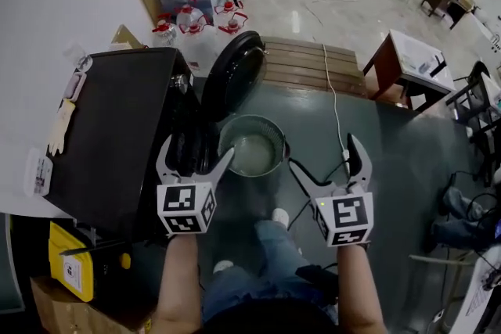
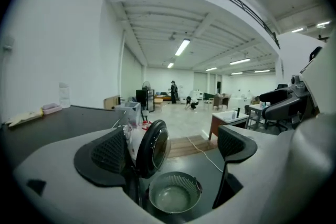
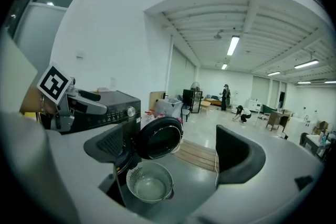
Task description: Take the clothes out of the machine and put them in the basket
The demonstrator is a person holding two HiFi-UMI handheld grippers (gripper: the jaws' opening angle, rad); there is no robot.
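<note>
The machine [image 1: 117,129], a black front-loader, stood with its round door [image 1: 235,73] swung fully open. The basket [image 1: 252,146], a round perforated tub, sat on the floor just in front of the machine, below the open door. Its bottom looked pale. Whether that was a garment or only the bare bottom could not be told from any view.

No clothes could be made out. The mouth of the machine, behind the door, was a dark gap in the head view, and both gripper views showed the door and the basket but not the inside of the machine.

The left gripper [image 1: 196,159] hung close in front of the machine's mouth, its jaws spread wide with nothing between them. The right gripper [image 1: 323,160] hung farther out from the machine, beyond the basket, its jaws also wide and empty. Neither touched the machine, the door or the basket.

This looked like the opening step of the task, or a pause between garments. Both grippers were free, the door was already out of the way and the basket was ready.

The next move probably fell to the left gripper, as the nearer one. It would need to dip low and turn into the mouth of the machine, passing the door edge, and close on a fold of cloth. It could then draw the cloth out and across to the basket in front of the machine.
</note>
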